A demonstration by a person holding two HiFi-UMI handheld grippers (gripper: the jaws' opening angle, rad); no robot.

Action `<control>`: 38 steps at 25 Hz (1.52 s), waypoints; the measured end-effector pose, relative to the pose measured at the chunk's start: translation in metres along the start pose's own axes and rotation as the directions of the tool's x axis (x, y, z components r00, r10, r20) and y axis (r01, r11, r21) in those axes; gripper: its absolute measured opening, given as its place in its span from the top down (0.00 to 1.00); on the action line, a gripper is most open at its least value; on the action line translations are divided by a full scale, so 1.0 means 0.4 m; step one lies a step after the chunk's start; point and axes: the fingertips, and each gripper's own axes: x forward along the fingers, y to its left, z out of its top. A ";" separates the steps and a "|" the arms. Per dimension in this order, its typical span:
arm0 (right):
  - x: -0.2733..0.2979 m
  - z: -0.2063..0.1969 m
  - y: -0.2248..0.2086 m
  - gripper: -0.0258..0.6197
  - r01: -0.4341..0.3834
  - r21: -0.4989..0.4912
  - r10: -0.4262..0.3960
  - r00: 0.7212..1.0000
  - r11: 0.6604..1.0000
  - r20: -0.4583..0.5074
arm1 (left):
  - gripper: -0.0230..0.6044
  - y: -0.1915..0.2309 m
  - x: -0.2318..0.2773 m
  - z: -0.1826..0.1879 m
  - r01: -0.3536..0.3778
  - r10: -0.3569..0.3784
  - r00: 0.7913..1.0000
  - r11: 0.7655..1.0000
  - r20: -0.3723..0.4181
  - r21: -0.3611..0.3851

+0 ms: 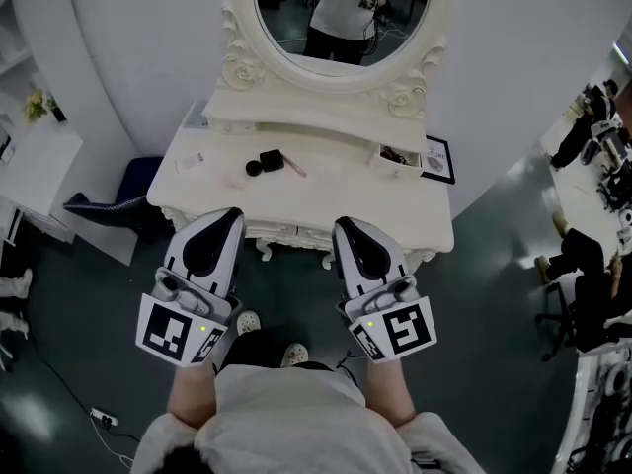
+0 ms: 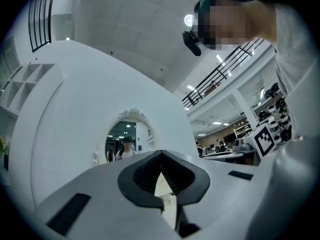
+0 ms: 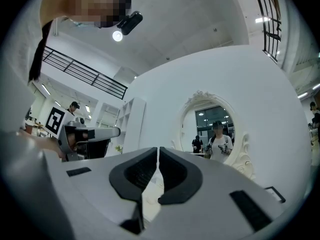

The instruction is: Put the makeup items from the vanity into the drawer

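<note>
Vanity (image 1: 326,200): one, white and carved, straight ahead of me and below my two grippers.
Mirror (image 1: 341,18): one, oval, upright on the back of the vanity.
Blue seat (image 1: 117,203): one, on the floor at the vanity's left end.
Left gripper (image 1: 230,215): one, in my left hand, short of the vanity's front edge. The jaw tips are pressed together and nothing is between them.
Right gripper (image 1: 342,224): one, in my right hand, level with the left one and well apart from it. The jaws are closed to a thin slit and carry nothing.
Framed picture (image 1: 438,159): one, at the back right corner.
Drawer (image 1: 396,156): one, small, pulled out at the right end of the raised shelf. The dark bits inside are too small to tell.
Black pot (image 1: 271,161): one, near the middle of the top, with one small dark round piece touching its left side.
Pink stick (image 1: 294,167): one, lying just right of the pot.
Pale item (image 1: 190,161): one, on the top, well left of the pot.
</note>
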 end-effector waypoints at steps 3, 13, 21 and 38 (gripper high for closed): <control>0.039 -0.008 -0.011 0.92 -0.010 -0.007 0.010 1.000 1.000 -0.009 | 0.94 0.027 0.025 -0.014 -0.004 0.004 1.000 1.000 -0.005 0.004; 0.198 -0.049 -0.030 0.92 -0.004 -0.007 0.004 0.999 1.000 -0.034 | 0.94 0.165 0.093 -0.065 0.007 -0.007 1.000 1.000 -0.016 0.005; 0.343 -0.103 -0.029 0.92 0.005 0.003 -0.005 0.998 1.000 -0.064 | 0.94 0.302 0.138 -0.117 0.023 -0.023 0.999 1.000 -0.031 -0.004; 0.570 -0.245 0.011 0.92 0.037 0.018 -0.033 0.983 0.999 -0.183 | 0.94 0.518 0.209 -0.219 0.107 -0.110 0.992 0.993 -0.055 -0.056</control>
